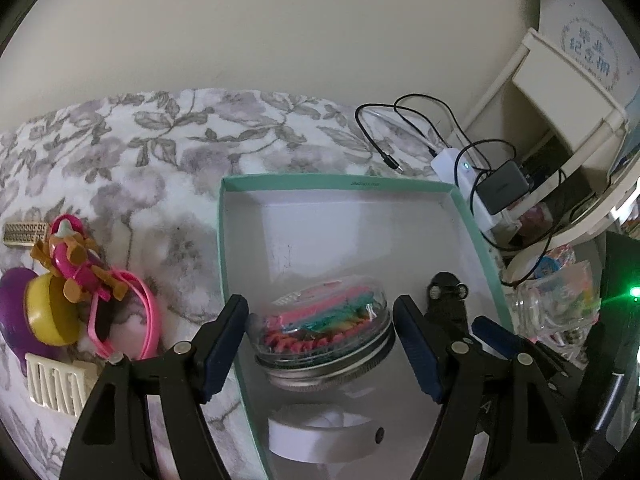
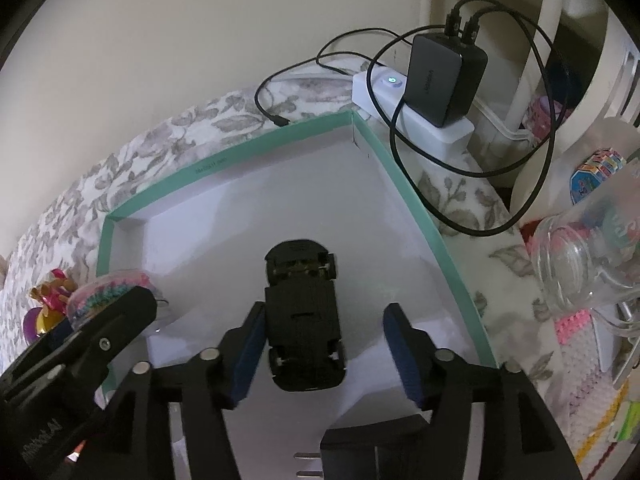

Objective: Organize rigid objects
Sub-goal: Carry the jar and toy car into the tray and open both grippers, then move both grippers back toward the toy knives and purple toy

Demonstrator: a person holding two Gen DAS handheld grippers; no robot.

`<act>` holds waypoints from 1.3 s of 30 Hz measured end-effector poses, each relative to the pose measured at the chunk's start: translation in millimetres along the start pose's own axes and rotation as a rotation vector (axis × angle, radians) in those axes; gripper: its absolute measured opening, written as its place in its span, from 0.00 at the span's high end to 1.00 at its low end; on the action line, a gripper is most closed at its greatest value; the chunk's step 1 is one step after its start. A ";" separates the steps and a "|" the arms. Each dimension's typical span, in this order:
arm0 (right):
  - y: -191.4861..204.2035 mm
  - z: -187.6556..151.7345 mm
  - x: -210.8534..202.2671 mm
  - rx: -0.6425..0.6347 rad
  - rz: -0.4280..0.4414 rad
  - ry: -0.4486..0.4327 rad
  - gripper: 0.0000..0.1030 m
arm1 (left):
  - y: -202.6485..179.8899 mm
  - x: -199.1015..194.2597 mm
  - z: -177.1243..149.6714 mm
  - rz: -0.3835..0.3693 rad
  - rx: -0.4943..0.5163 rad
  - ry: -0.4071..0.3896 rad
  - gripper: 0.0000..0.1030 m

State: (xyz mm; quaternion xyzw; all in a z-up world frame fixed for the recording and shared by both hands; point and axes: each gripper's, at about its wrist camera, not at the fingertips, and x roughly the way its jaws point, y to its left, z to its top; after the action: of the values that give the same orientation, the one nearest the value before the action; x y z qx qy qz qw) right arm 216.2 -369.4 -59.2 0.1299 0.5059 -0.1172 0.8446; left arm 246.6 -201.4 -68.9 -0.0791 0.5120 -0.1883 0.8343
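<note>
— Left wrist view first: where did the jar (image 1: 324, 336) sit?

— Inside the teal-rimmed box (image 1: 340, 182), near its left wall, lying on its side with the metal lid toward the camera. The left gripper (image 1: 320, 350) stood around it with jaws apart; neither pad appeared to press the glass, so I judged it freed rather than gripped. The left finger (image 1: 222, 344) hung outside the box wall, probably because the jar lay so close to that edge.

— And the right one?

— In its own view the right gripper (image 2: 324, 354) was spread too. The black toy car (image 2: 306, 316) lay wheels-up on the box floor between the pads, just beside the left one, with a clear gap on the right. It looked set down there to keep the rigid pieces together.

— Anything left outside?

— A pink figure (image 1: 76, 260), a yellow-and-purple toy (image 1: 44, 312) and a cream comb-like piece (image 1: 58, 386) waited on the floral blanket (image 1: 160, 152), likely next.
</note>
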 end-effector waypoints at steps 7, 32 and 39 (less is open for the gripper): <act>2.3 3.8 -13.8 -0.022 0.006 -0.034 0.31 | -5.4 -19.3 0.7 -0.019 -0.018 -0.041 0.19; 21.3 -6.7 -75.9 -0.093 0.008 -0.153 0.00 | 64.0 -114.2 -27.3 0.243 -0.242 -0.164 0.05; 47.8 -12.0 -114.1 -0.115 0.007 -0.196 0.00 | 88.8 -159.4 -34.0 0.281 -0.275 -0.177 0.05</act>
State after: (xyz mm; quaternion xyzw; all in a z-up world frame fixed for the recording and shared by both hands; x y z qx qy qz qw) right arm 169.5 -312.8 41.1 0.0711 0.4264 -0.0970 0.8965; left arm 172.7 -54.9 18.0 -0.1365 0.4637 0.0091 0.8753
